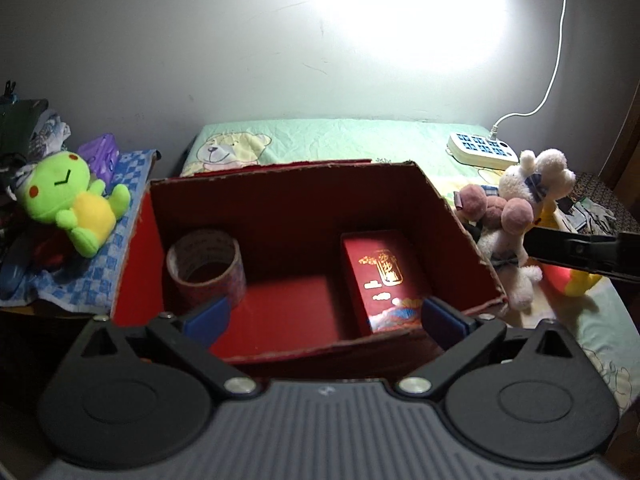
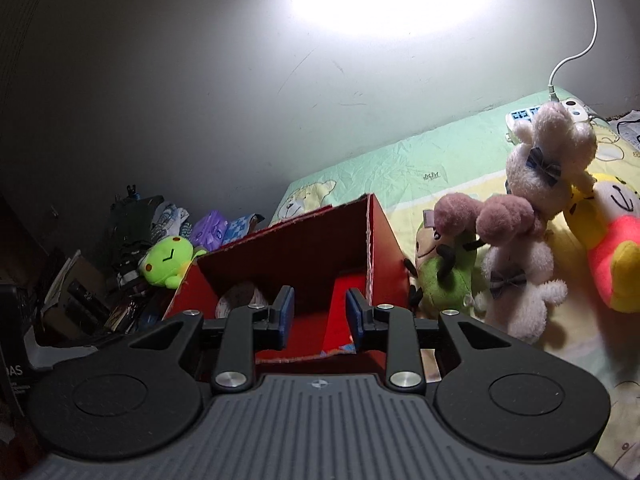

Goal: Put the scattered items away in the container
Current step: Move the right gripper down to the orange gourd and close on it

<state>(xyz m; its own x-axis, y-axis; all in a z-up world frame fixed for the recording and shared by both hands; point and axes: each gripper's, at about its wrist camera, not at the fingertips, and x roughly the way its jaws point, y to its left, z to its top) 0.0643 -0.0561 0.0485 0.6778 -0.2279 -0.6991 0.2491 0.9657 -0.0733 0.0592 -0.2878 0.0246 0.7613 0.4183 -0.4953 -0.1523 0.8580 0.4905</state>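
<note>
A red cardboard box (image 1: 280, 208) stands open on the bed. Inside it a roll of tape (image 1: 206, 268) stands at the left, and a small red carton with gold print (image 1: 384, 280) lies at the right. My left gripper (image 1: 326, 318) hovers over the box's near rim, open wide, with nothing between its blue pads. In the right wrist view my right gripper (image 2: 320, 316) is over the near edge of the same box (image 2: 384, 240), its jaws partly apart and empty. Plush toys lie right of the box: a green one (image 2: 444, 276), a white bear with pink ears (image 2: 516, 276) and a yellow one (image 2: 612, 252).
A green frog plush (image 1: 76, 200) lies on a blue checked cloth left of the box. A white power strip (image 1: 482, 148) with its cable lies at the bed's far right. A black bar of the other gripper (image 1: 580, 254) juts in from the right. Dark clutter (image 2: 80, 300) fills the left.
</note>
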